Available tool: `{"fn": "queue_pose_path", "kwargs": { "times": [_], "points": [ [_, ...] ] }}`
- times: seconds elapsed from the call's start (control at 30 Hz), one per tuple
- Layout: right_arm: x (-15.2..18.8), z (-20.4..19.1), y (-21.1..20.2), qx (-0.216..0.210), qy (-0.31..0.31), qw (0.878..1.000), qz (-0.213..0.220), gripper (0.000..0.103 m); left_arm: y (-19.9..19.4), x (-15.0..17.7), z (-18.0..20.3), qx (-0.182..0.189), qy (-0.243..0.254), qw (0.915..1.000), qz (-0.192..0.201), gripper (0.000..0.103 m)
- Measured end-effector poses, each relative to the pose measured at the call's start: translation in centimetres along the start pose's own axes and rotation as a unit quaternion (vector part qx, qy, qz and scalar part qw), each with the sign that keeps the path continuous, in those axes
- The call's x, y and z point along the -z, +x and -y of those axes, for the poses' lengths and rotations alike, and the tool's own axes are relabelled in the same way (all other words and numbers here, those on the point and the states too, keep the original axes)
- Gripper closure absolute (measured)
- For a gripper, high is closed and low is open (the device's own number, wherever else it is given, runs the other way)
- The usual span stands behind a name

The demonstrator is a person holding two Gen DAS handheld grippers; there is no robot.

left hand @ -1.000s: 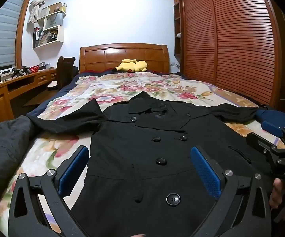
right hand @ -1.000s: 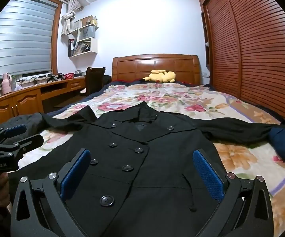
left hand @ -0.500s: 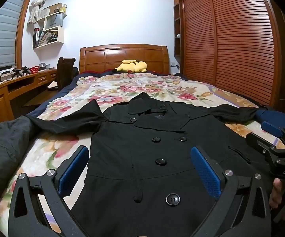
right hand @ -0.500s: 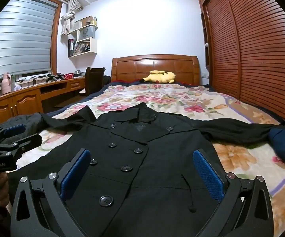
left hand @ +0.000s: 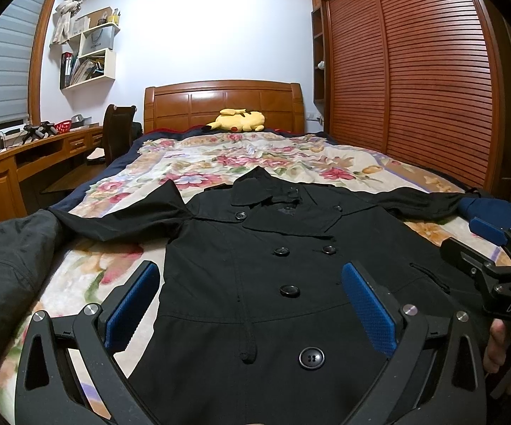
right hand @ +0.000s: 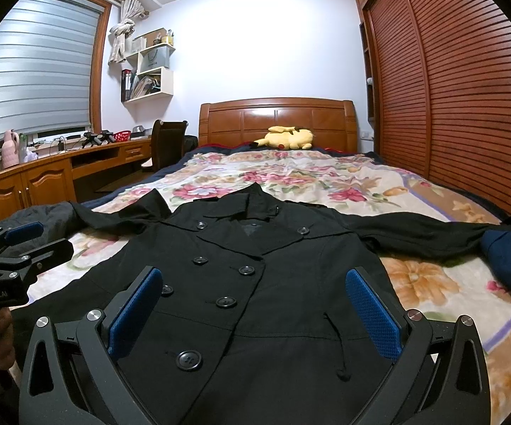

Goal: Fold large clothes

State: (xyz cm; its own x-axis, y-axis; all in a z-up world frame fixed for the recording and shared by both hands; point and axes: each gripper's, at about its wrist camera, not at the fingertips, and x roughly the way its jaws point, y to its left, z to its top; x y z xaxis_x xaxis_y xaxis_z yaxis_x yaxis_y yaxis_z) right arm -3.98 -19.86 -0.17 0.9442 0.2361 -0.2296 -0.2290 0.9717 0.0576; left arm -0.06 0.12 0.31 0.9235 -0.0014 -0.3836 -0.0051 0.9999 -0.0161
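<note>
A black coat (left hand: 273, 283) is spread flat on the bed (left hand: 220, 163). The left tool (left hand: 252, 304) and right tool (right hand: 255, 308) are held wide apart above it, with nothing gripped.

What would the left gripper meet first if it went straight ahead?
Most likely the black coat spread on the bed: the open left gripper points along its buttoned front. Depth is hard to judge.

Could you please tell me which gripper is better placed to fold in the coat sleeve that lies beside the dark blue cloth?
The right gripper: the coat sleeve lies on its side, and it is open.
</note>
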Motion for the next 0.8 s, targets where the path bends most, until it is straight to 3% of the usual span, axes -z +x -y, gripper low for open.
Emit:
{"fn": "queue_pose_path", "kwargs": {
  "times": [0.8],
  "points": [
    [0.02,-0.07,0.0,0.001,0.0,1.0,0.0,0.0,-0.24,-0.18,0.07,0.0,0.001,1.0,0.002,0.0]
  ]
}}
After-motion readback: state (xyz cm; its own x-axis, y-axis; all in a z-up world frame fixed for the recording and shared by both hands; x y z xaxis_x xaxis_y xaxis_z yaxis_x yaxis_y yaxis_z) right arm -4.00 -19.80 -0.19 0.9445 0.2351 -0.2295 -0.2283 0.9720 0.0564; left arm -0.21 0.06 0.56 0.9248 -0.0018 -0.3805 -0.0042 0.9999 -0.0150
